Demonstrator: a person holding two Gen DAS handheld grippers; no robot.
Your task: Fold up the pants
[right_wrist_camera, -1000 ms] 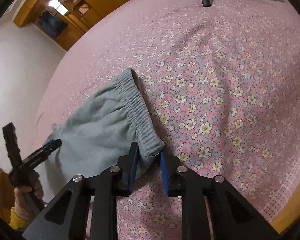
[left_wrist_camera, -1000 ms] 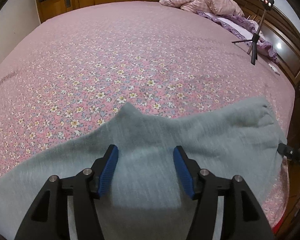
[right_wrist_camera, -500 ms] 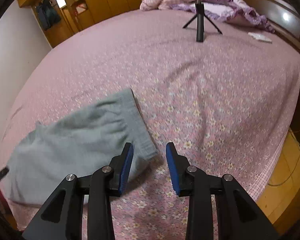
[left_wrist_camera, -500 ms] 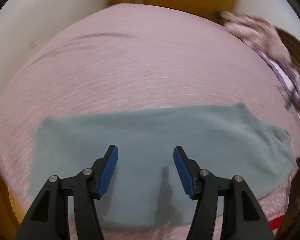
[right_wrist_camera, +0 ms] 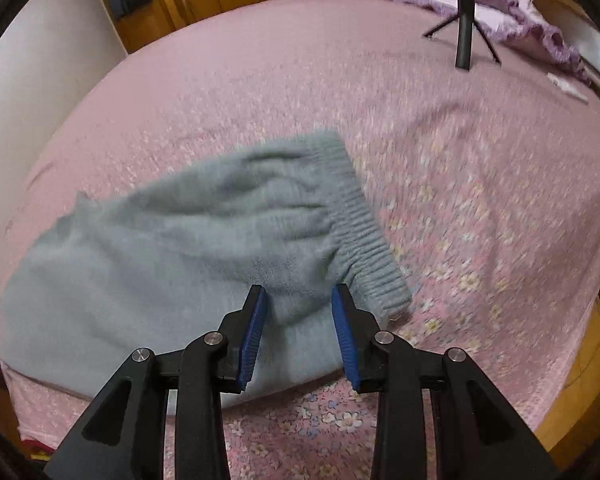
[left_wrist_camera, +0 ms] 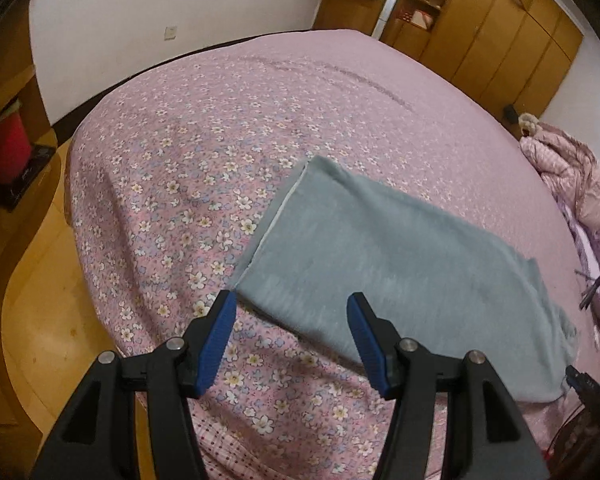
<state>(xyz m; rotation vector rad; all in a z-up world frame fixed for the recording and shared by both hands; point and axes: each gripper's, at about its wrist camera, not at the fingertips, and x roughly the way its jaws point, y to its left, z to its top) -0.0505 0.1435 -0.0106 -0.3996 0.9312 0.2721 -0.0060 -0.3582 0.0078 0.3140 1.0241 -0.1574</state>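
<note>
Grey pants (left_wrist_camera: 400,264): lying flat on the floral bed (left_wrist_camera: 204,152), legs apparently stacked, at 12 o'clock of both tools.
Left tool (left_wrist_camera: 291,320): wide, empty, at the hem.
Right tool (right_wrist_camera: 299,312): wide, empty, near the waistband (right_wrist_camera: 364,224).
Left to do: we judge the crosswise folds.

My left claw (left_wrist_camera: 292,300) hangs with its blue-padded fingers (left_wrist_camera: 216,336) spread wide and nothing between them, just over the near corner of the grey pants (left_wrist_camera: 400,264). The pants lie flat on the pink flowered bedspread (left_wrist_camera: 204,160), their pale straight hem edge running away from my left finger. Wooden wardrobes (left_wrist_camera: 500,40) stand beyond the bed, and a rumpled pink quilt (left_wrist_camera: 568,176) is piled at the right.
</note>
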